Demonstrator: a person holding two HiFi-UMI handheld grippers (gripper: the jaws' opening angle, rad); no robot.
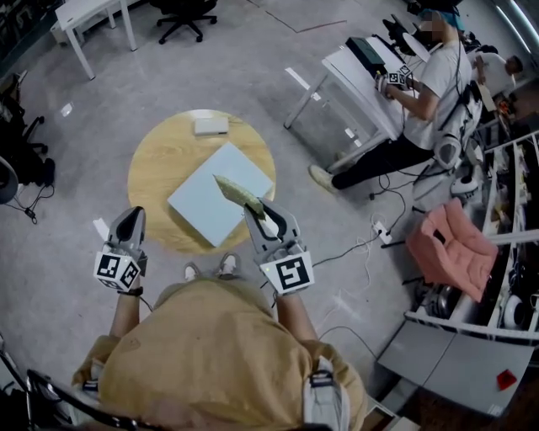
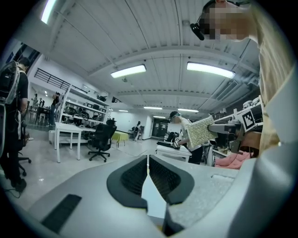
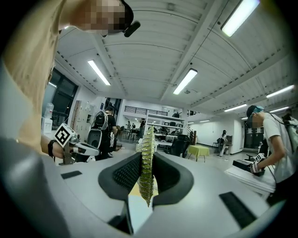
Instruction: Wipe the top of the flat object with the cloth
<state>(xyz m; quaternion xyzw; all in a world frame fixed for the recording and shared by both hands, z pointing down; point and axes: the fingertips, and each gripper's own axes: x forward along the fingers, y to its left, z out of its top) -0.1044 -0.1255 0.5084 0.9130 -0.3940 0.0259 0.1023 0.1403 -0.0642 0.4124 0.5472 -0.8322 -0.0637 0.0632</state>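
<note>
A flat pale blue-grey square panel point(image 1: 221, 198) lies on the round wooden table point(image 1: 160, 168). My right gripper point(image 1: 263, 217) hovers over the panel's near right corner, shut on a yellow-green waffle cloth point(image 1: 239, 193) that sticks out over the panel. In the right gripper view the cloth point(image 3: 147, 158) stands edge-on between the jaws of that gripper point(image 3: 147, 173). My left gripper point(image 1: 130, 217) is held off the table's near left edge. Its jaws are shut point(image 2: 148, 163) with nothing between them. From the left gripper view the cloth point(image 2: 203, 130) shows at the right.
A small white box point(image 1: 210, 126) sits at the table's far edge. A person point(image 1: 421, 93) works at a white desk point(image 1: 358, 80) to the right. A pink cushion point(image 1: 450, 244), shelving and floor cables point(image 1: 354, 248) lie at the right; a white table point(image 1: 88, 17) stands far left.
</note>
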